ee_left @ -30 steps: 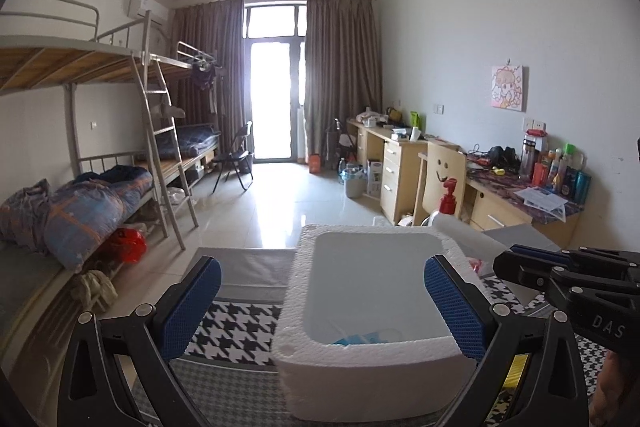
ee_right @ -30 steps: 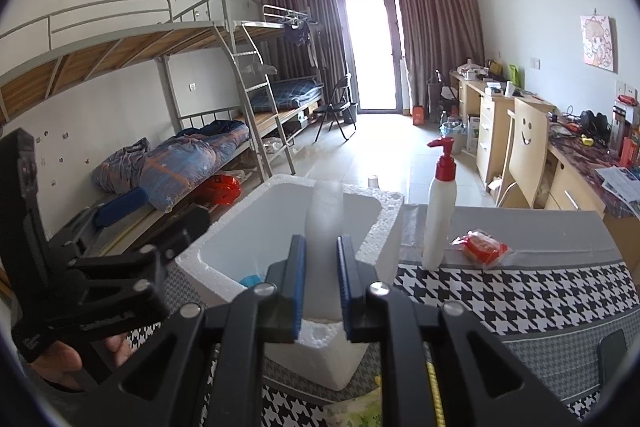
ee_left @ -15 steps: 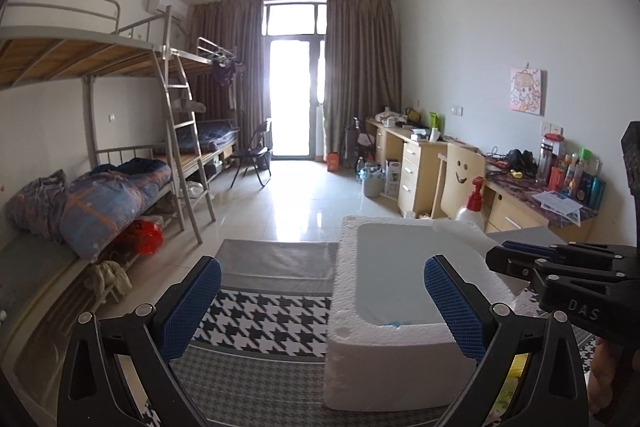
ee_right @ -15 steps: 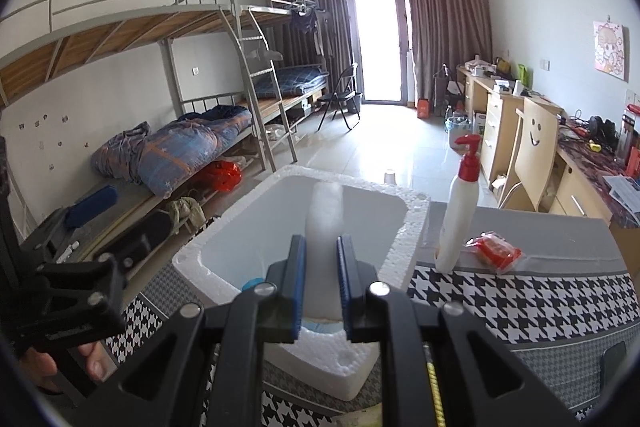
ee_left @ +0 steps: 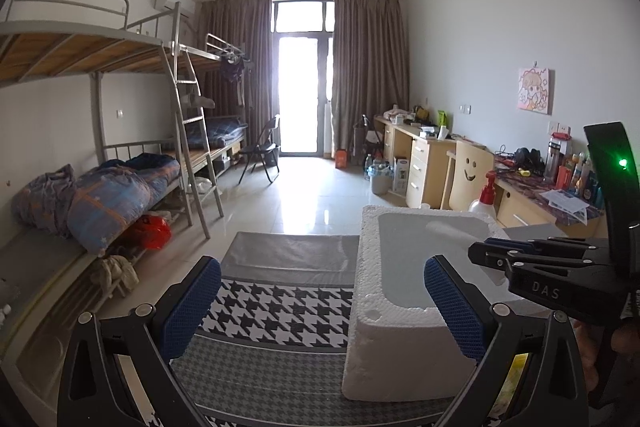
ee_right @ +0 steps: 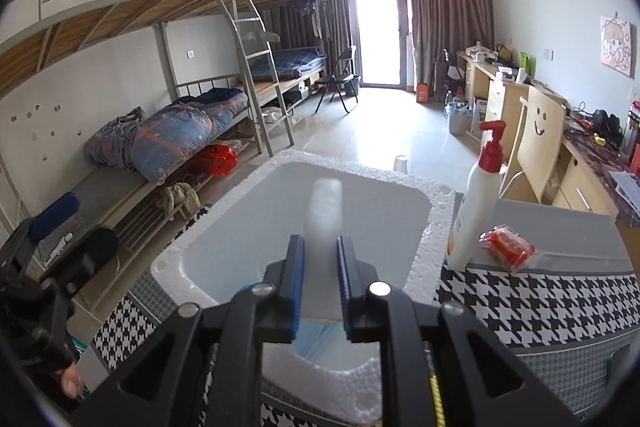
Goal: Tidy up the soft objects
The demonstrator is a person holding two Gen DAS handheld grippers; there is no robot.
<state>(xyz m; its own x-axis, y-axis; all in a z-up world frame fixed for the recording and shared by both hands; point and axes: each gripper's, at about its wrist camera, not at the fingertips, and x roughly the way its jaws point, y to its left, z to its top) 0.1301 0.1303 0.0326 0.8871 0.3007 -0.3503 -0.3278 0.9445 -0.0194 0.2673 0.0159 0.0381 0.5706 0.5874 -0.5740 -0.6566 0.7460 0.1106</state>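
Pinched between my right gripper [ee_right: 319,281] jaws is a soft white foam roll [ee_right: 323,211], sticking out ahead of the pads and tipped downward over the open mouth of the white foam box [ee_right: 420,251]. A second ago the roll sat above the box's near edge; now I have carried it forward and a little lower, so most of the cavity lies right under and beyond the jaws, with something pale blue at the bottom just below the pads. I judge that puts me close to release: a little more drop and the roll should land inside, not on the rim. My left gripper [ee_left: 318,301] has its jaws spread wide with nothing between them; the box has slid from the middle of that gap toward the right pad as I drew aside. To the right of the box on the houndstooth counter [ee_right: 540,299] stand a pump bottle [ee_right: 476,211] and a red packet [ee_right: 507,245].
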